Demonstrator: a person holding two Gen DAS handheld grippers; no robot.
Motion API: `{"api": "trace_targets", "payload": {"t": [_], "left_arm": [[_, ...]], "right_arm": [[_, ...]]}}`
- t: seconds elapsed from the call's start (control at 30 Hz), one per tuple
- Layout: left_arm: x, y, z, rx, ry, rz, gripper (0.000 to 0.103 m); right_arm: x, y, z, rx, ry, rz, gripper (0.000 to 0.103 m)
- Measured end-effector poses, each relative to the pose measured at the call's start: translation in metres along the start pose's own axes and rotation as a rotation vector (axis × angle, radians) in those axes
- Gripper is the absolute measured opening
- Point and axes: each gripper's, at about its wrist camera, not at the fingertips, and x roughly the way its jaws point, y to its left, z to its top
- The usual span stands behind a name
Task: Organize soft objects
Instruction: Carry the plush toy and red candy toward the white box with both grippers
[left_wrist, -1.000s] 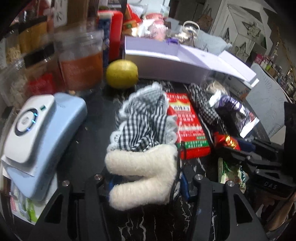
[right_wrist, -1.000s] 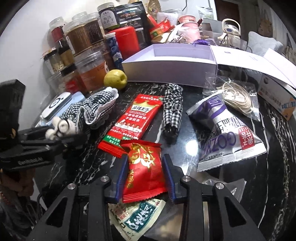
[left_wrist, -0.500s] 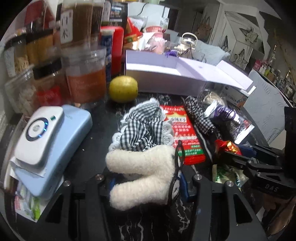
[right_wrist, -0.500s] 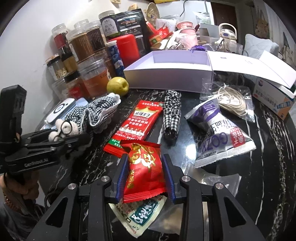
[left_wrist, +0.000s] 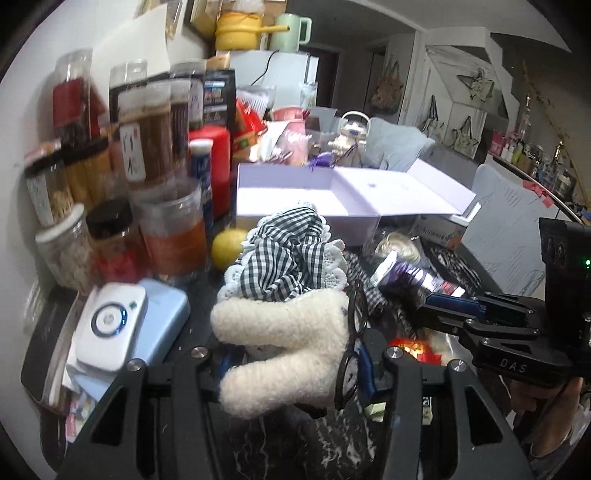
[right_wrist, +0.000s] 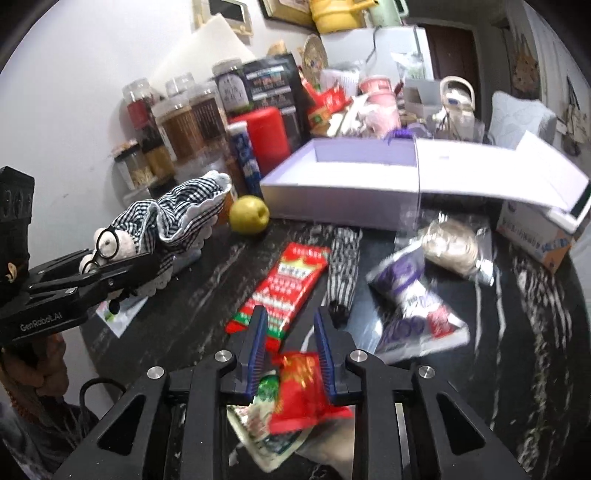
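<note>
My left gripper (left_wrist: 293, 363) is shut on a white plush toy (left_wrist: 284, 332) with round glasses and a black-and-white checked dress, held up off the black marble table (right_wrist: 535, 332). In the right wrist view the same plush toy (right_wrist: 166, 218) sticks out of the left gripper (right_wrist: 147, 262) at the left edge. My right gripper (right_wrist: 289, 312) has its jaws closing, and its blue pads press on the top of a red snack packet (right_wrist: 299, 391) that hangs between them. A green-and-white packet (right_wrist: 266, 424) shows under it. An open lilac box (right_wrist: 332, 199) stands behind.
Jars (left_wrist: 162, 147) and a red canister (right_wrist: 267, 136) crowd the back left. On the table lie a yellow fruit (right_wrist: 249, 216), a long red packet (right_wrist: 288, 280), a checked cloth strip (right_wrist: 343, 266), a purple packet (right_wrist: 413, 302) and a bag of rubber bands (right_wrist: 450, 243). A blue-and-white device (left_wrist: 122, 325) lies at the left.
Both grippers have risen. The plush toy came up with the left one. The right jaws have narrowed onto the red packet, which now sits lower between the fingers.
</note>
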Motion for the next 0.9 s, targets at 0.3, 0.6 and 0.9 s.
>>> {"api": "trace_targets", "payload": {"t": [0.3, 0.6, 0.9], "left_arm": [[0.005, -0.006, -0.003, -0.007, 0.015, -0.032, 0.050], [0.012, -0.003, -0.011, -0.022, 0.048, -0.021, 0.050], [0.017, 0.004, -0.012, -0.035, 0.063, -0.007, 0.050]], "right_arm": [[0.007, 0.001, -0.009, -0.008, 0.063, -0.002, 0.066], [0.036, -0.012, -0.030, 0.025, 0.174, -0.022, 0.066], [0.044, -0.005, -0.033, -0.055, 0.188, -0.036, 0.038]]}}
